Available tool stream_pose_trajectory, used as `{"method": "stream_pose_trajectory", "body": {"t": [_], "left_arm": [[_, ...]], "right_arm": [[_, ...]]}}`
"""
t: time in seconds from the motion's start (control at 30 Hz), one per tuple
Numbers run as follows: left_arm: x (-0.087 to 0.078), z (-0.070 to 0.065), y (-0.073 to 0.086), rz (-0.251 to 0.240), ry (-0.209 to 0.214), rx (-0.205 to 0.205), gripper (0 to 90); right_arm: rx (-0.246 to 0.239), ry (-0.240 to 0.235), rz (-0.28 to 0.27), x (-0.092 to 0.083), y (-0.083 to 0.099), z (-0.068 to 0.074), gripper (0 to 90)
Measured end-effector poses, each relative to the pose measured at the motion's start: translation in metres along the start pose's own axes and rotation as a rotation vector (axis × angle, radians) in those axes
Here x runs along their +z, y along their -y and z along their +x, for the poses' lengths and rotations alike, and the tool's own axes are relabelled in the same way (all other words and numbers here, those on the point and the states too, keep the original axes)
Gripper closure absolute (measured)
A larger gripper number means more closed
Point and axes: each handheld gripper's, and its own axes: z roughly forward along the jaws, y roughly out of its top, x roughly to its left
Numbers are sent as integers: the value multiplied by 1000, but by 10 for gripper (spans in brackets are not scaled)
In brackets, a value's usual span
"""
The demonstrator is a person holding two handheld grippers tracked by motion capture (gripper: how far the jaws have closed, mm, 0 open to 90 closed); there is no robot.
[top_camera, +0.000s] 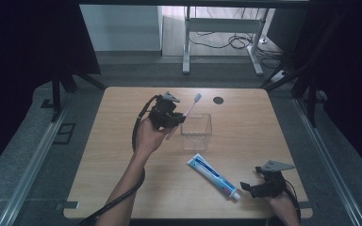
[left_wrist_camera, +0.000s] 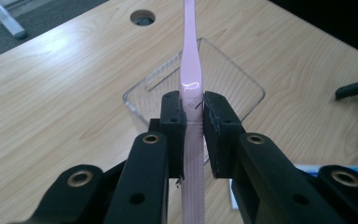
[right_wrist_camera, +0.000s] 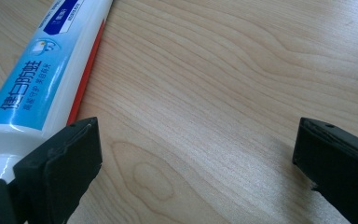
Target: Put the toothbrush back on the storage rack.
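Pink toothbrush [left_wrist_camera: 190,74] is sitting pinched in my left gripper [top_camera: 168,114] mid-frame, long axis tilting over the clear box [top_camera: 196,132] alongside; my right gripper [right_wrist_camera: 196,154] is resting spread, lower right.

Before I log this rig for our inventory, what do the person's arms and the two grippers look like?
Both forearms are bare, no sleeves showing. The left gripper and right gripper are black, each topped by a grey three-cornered plate, with a black cable trailing back along the arm. Up close, the jaws are angular black arms with brass-ringed screw holes, ending in flat black pads.
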Motion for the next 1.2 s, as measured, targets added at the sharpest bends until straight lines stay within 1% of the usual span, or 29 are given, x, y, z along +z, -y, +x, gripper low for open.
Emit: {"method": "stream_pose_trajectory", "body": {"t": [0.2,0.3,0.4,0.43,0.5,0.63,0.67,0.73,0.77,0.83,0.9,1.07,1.2], "left_arm": [[14,-6,-9,-1,-4,6,788],[21,-8,-13,-6,-3,-1,787],[27,-11,-17,-4,-7,7,788],[30,-12,-19,-5,0,-2,787],[34,-13,-21,4,1,3,788],[42,-15,-27,1,-10,7,788],[46,-16,-29,-4,-15,3,787],[51,-17,-32,-8,-27,10,787],[53,-18,-32,-12,-26,4,787],[57,-18,-34,-16,-36,8,787],[62,-18,-34,-19,-39,2,788],[73,-16,-29,-24,-57,-1,787],[81,-16,-25,-19,-57,0,787]], "right_arm": [[5,-3,-1,-1,0,0,18],[4,-4,-1,-1,0,0,22],[3,-7,-1,0,0,0,28],[1,-8,-1,0,0,0,30],[0,-9,-1,0,0,0,33],[2,-10,-2,-1,0,0,35],[3,-10,-3,-1,0,0,35],[1,-12,-3,-1,0,0,36],[2,-13,-3,-1,0,0,37],[2,-15,-4,-1,0,0,39],[2,-17,-4,-1,0,0,44],[3,-18,-4,0,0,-1,44],[3,-20,-1,0,0,-1,45]]}}
